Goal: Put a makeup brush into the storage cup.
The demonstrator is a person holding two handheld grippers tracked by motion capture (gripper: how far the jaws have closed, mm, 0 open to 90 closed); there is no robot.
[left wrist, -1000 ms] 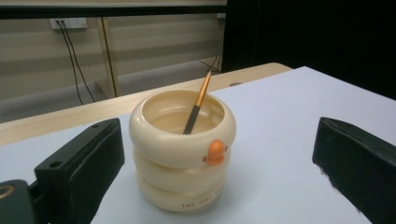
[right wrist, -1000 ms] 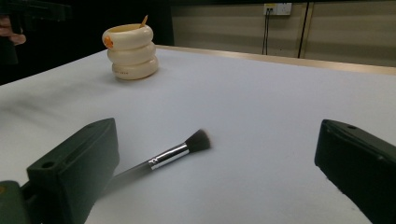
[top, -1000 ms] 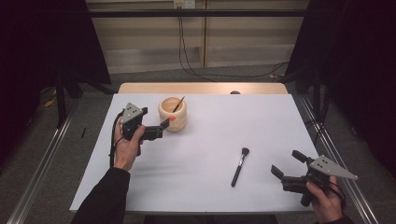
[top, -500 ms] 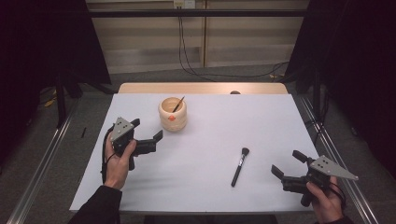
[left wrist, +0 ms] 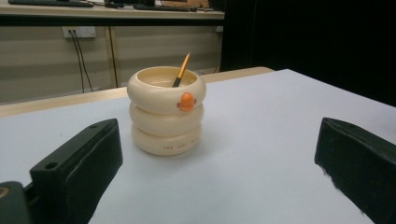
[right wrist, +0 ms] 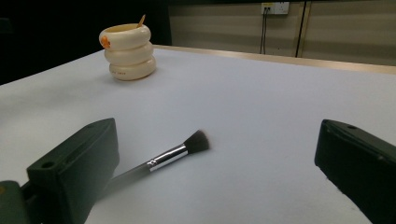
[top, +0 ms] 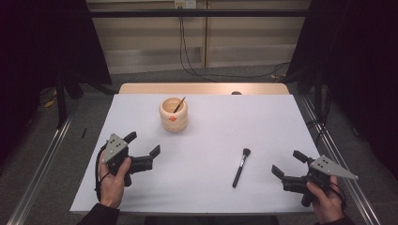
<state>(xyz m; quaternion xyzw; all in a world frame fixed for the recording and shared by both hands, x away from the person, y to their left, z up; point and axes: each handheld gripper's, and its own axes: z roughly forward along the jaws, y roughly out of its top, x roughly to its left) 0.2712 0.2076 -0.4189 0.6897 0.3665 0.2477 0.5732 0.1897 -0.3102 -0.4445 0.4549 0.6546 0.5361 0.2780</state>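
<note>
- Left gripper [top: 142,148]: held in the person's left hand [top: 112,180] near the front left of the table [top: 211,117], jaws wide apart, nothing between them.
- Left gripper view: the jaws frame the holder [left wrist: 166,111], which stands well ahead of them, not touching.
- Holder: cream, three stacked rings, orange spot on its side, upright on the white table top toward the back, left of centre.
- Pencil [left wrist: 181,71]: yellow-orange, leaning inside the holder, tip sticking above the rim.
- Right gripper [top: 287,164]: held in the right hand [top: 324,204] at the front right corner, jaws spread open, empty.
- Makeup brush [top: 241,167]: black handle, silver collar, dark bristles, lying flat on the table right of centre, bristle end pointing away from the person.
- Brush lies just left of the right gripper, apart from it; in the right gripper view its handle end runs behind one jaw, contact cannot be told.
- Brush and holder are well apart.
</note>
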